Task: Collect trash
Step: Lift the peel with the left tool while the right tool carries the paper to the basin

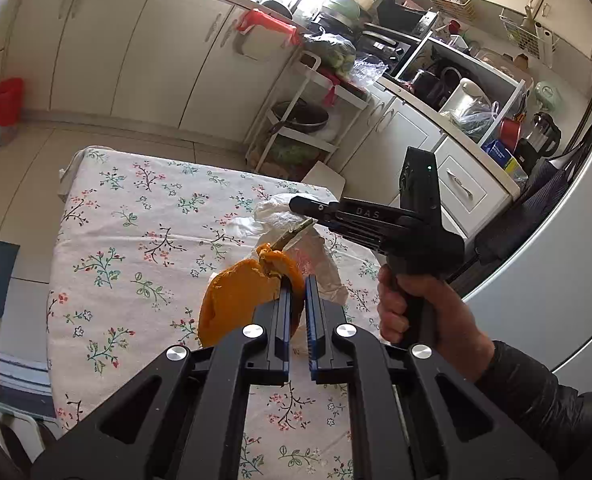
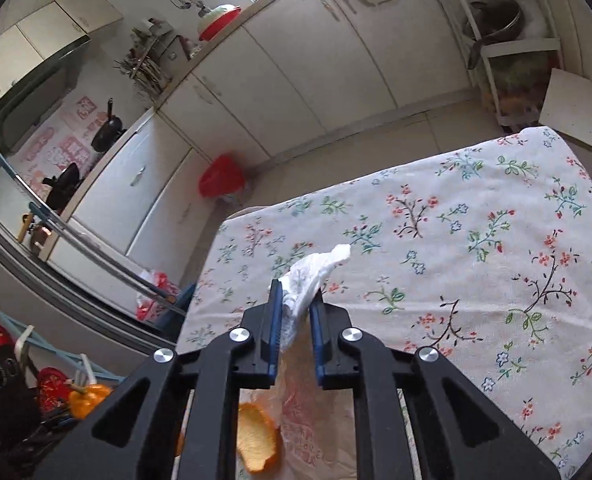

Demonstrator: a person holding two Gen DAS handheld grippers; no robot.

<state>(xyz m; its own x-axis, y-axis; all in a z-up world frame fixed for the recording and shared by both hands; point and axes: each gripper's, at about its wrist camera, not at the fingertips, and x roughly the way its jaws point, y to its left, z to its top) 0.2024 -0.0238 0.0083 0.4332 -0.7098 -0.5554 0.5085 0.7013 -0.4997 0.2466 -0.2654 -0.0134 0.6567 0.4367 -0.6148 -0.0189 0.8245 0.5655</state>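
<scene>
Left gripper (image 1: 298,292) is clamped tight on an orange peel (image 1: 235,300), holding it just above the floral tablecloth (image 1: 135,240). Right gripper (image 2: 296,300) pinches a crumpled white tissue (image 2: 312,276) between its narrowed jaws, over a thin plastic bag (image 2: 308,412) lying on the cloth. Farther off, a red-lined trash bin (image 2: 220,178) stands on the floor by the cabinets (image 2: 296,60).
</scene>
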